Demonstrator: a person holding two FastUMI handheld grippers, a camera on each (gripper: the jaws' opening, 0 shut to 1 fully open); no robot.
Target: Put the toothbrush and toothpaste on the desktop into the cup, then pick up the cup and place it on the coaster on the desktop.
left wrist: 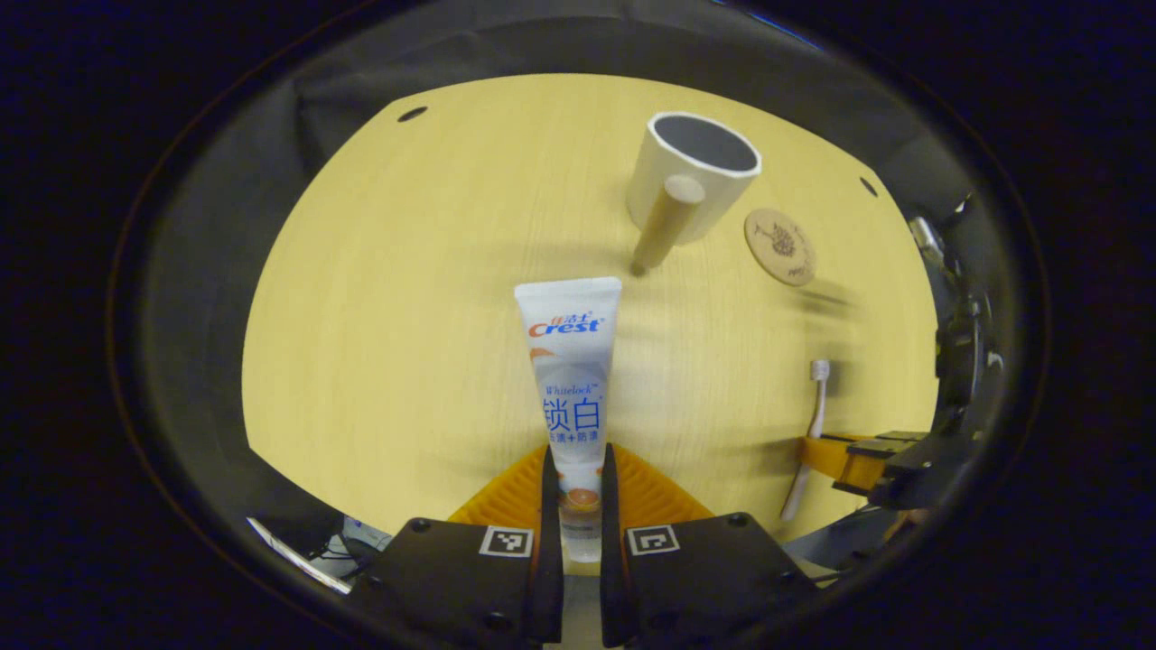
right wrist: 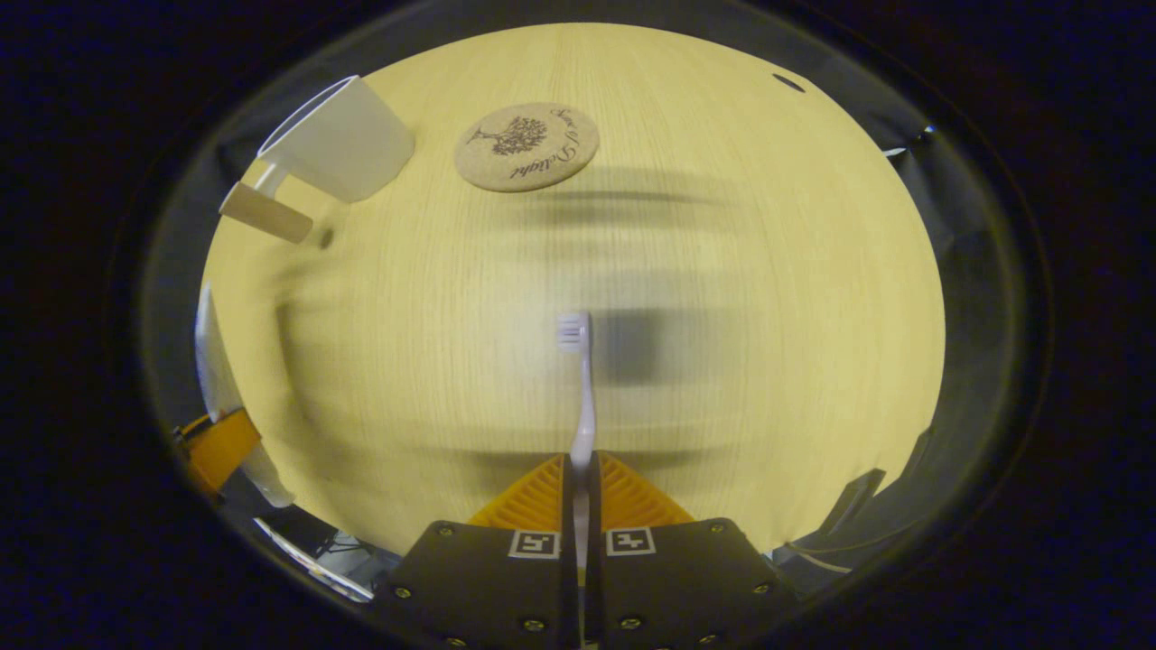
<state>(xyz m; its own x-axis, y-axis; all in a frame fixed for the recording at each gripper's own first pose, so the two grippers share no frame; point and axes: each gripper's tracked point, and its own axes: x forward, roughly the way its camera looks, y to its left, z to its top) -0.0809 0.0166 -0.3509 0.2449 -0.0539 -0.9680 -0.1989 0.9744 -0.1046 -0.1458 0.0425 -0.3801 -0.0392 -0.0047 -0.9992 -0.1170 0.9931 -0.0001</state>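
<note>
In the left gripper view my left gripper [left wrist: 576, 469] is shut on a white toothpaste tube [left wrist: 570, 379], which points away from me above the wooden desktop [left wrist: 406, 316]. Beyond it stands a white cup [left wrist: 691, 176] with a wooden handle, and a round cork coaster [left wrist: 780, 246] lies to its right. At the right edge the right gripper [left wrist: 844, 456] holds a white toothbrush [left wrist: 810, 433]. In the right gripper view my right gripper [right wrist: 581, 478] is shut on the toothbrush [right wrist: 581, 388], head pointing forward. The cup [right wrist: 339, 140] and coaster [right wrist: 526, 146] lie far ahead, and the toothpaste tube [right wrist: 212, 357] shows at the left edge.
Small dark holes [left wrist: 412, 114] mark the desktop near its far corners. Black cloth surrounds the table on all sides. Cables and equipment [right wrist: 316, 555] sit below the near edge.
</note>
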